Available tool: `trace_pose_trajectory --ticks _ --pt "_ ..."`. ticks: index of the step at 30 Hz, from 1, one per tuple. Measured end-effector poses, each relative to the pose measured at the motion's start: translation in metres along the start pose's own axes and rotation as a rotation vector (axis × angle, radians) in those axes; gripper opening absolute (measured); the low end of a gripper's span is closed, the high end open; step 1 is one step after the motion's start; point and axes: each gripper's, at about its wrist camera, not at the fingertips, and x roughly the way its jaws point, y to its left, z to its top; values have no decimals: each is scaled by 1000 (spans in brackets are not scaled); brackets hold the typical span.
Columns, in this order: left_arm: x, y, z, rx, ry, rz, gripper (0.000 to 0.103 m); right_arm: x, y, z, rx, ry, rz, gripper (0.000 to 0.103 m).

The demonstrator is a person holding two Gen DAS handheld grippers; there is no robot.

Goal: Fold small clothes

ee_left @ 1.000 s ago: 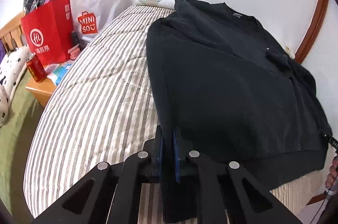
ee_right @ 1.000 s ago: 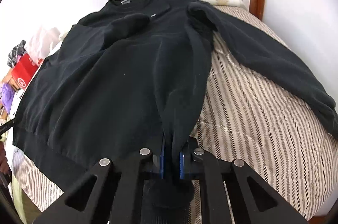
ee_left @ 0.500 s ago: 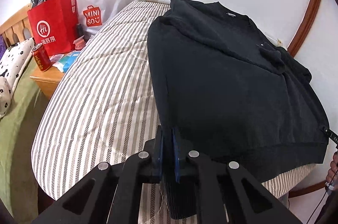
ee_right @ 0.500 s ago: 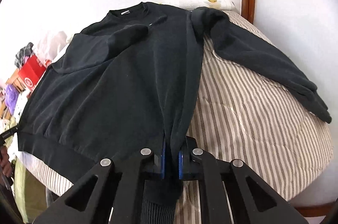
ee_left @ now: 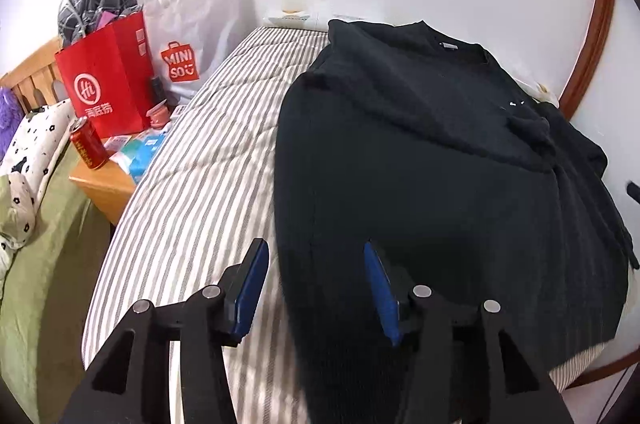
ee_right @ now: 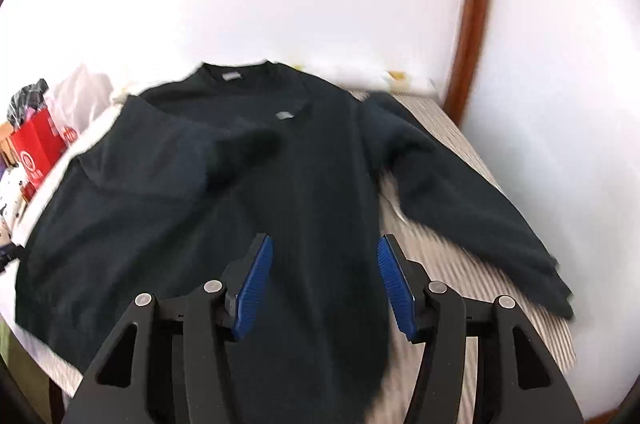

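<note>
A black long-sleeved sweatshirt (ee_left: pixel 432 168) lies spread on the striped mattress (ee_left: pixel 192 192), collar at the far end. Its left sleeve is folded across the chest; the right sleeve (ee_right: pixel 472 208) stretches out over the mattress in the right wrist view. My left gripper (ee_left: pixel 316 284) is open over the sweatshirt's left hem corner, holding nothing. My right gripper (ee_right: pixel 324 276) is open over the sweatshirt (ee_right: pixel 224 208) near its right hem edge, holding nothing. The hem below both grippers is partly hidden by the fingers.
A red paper bag (ee_left: pixel 108 84) and a white Miniso bag (ee_left: pixel 192 32) stand at the mattress's left, with a red can (ee_left: pixel 88 148) on a wooden nightstand (ee_left: pixel 104 184). A green bed (ee_left: pixel 36 264) lies further left. A white wall and brown curved frame (ee_right: pixel 472 24) stand behind.
Both grippers were shut on the sweatshirt's hem corners and have opened, letting the hem drop. The sweatshirt has been dragged toward the near mattress edge, and both cameras have risen.
</note>
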Motion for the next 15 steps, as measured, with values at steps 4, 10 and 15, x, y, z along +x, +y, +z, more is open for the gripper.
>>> trace_pose_trajectory --ticks 4,10,15 --pt "13 -10 17 8 12 -15 48 36 43 27 -60 12 34 55" --pt "35 -22 30 41 28 3 51 98 106 49 -164 72 87 55" --pt "57 -24 34 33 52 18 51 158 141 56 -276 124 -12 55"
